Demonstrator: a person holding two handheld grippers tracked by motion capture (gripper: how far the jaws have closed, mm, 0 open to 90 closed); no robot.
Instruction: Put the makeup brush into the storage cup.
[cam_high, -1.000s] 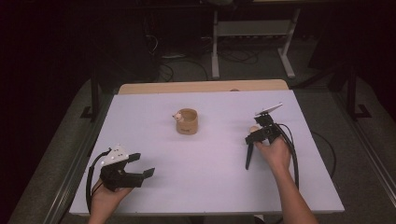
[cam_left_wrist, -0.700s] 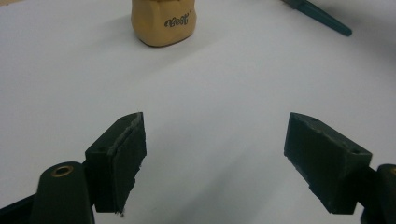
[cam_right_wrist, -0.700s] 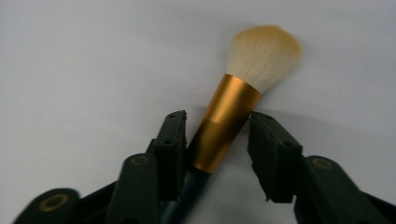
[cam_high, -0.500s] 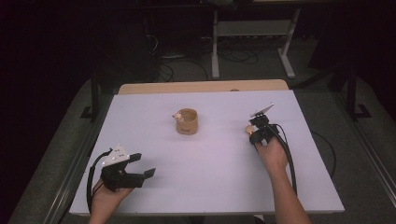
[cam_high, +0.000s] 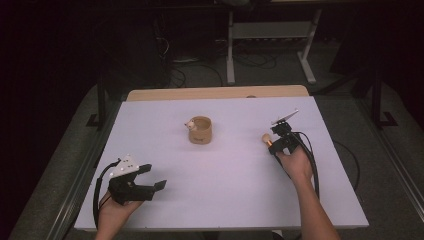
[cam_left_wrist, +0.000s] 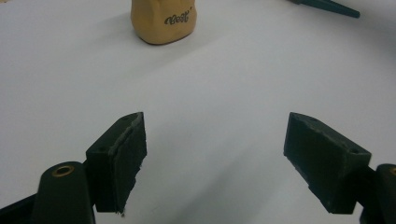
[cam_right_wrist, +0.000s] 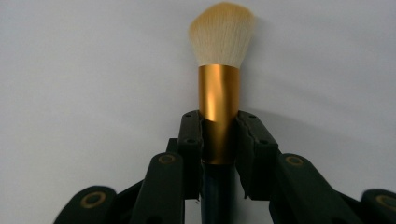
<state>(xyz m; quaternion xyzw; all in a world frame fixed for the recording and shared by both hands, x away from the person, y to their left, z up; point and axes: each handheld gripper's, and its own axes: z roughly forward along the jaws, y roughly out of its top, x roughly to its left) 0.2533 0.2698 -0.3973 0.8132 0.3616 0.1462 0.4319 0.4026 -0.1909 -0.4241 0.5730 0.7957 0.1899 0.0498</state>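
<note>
1. We see a white table (cam_high: 225, 200) with a bare wooden strip (cam_high: 215, 93) along its far edge; dark floor, cables and a metal stand lie beyond it.
2. A tan cup (cam_high: 201, 130) stands near the middle of the table, somewhat toward the far side, with a small pale figure (cam_high: 190, 123) at its left rim. In the left gripper view the cup (cam_left_wrist: 163, 21) sits at the top, with dark lettering on its side.
3. The left gripper (cam_high: 150, 186) is near the front left corner, close to the near edge and not far from the left edge. Its jaws are spread wide with bare white table between them, and they hold nothing.
4. The right gripper (cam_high: 274, 141) is on the right half of the table, well apart from the cup and well inside the right edge. Its jaws are pressed onto a brush (cam_right_wrist: 219, 88), pinching the gold ferrule just above the dark handle.
5. The brush head, pale and fluffy, points away from the jaws over bare table. In the high view the brush (cam_high: 266, 138) tip shows just left of the gripper, toward the cup.
6. Open room: a wide bare stretch runs between the two grippers along the near half of the table, and another between the cup and the right gripper.
7. A dark pointed object (cam_left_wrist: 327, 6) shows in the top right corner of the left gripper view; we cannot tell what it is.
</note>
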